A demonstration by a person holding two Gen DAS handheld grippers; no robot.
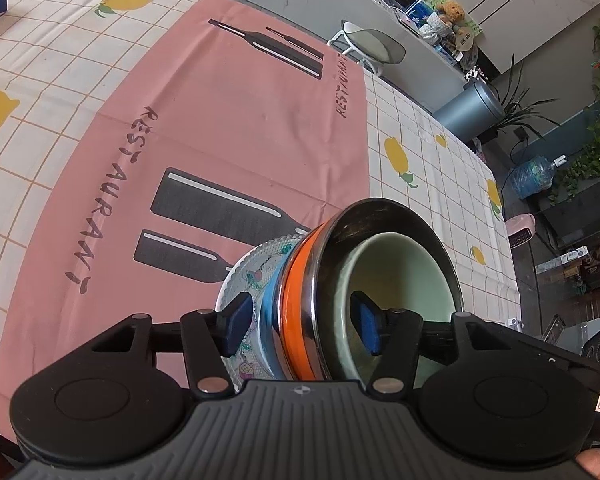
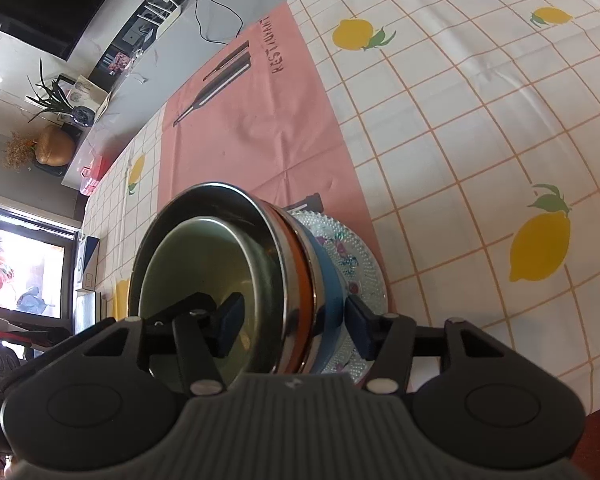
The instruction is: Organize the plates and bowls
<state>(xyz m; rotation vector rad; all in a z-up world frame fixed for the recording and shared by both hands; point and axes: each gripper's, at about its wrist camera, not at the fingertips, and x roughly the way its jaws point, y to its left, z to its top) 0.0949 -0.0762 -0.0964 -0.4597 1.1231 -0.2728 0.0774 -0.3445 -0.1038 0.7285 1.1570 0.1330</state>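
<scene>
A nested stack (image 1: 300,312) sits between both tools: a pale green bowl (image 1: 396,276) inside a dark steel bowl (image 1: 380,216), then an orange-banded bowl (image 1: 296,300), a blue one (image 1: 269,312), and a beaded glass plate (image 1: 256,264) with a fruit print at the bottom. The left hand-held gripper (image 1: 304,326) has its jaws partly open around one side of the stack, one pad under the plate, the other inside the green bowl; whether they press firmly cannot be told. The right hand-held gripper (image 2: 296,324) straddles the opposite side the same way. The stack appears above the pink placemat (image 1: 228,128), toward the worktop (image 2: 480,120) edge nearest the cameras; whether it rests on the mat or is lifted cannot be told.

The risk looks like slippage: smooth glazed and steel rims nest loosely, so uneven lifting or tilting by either hand could slide the bowls apart, or let the glass plate drop from beneath and break.
</scene>
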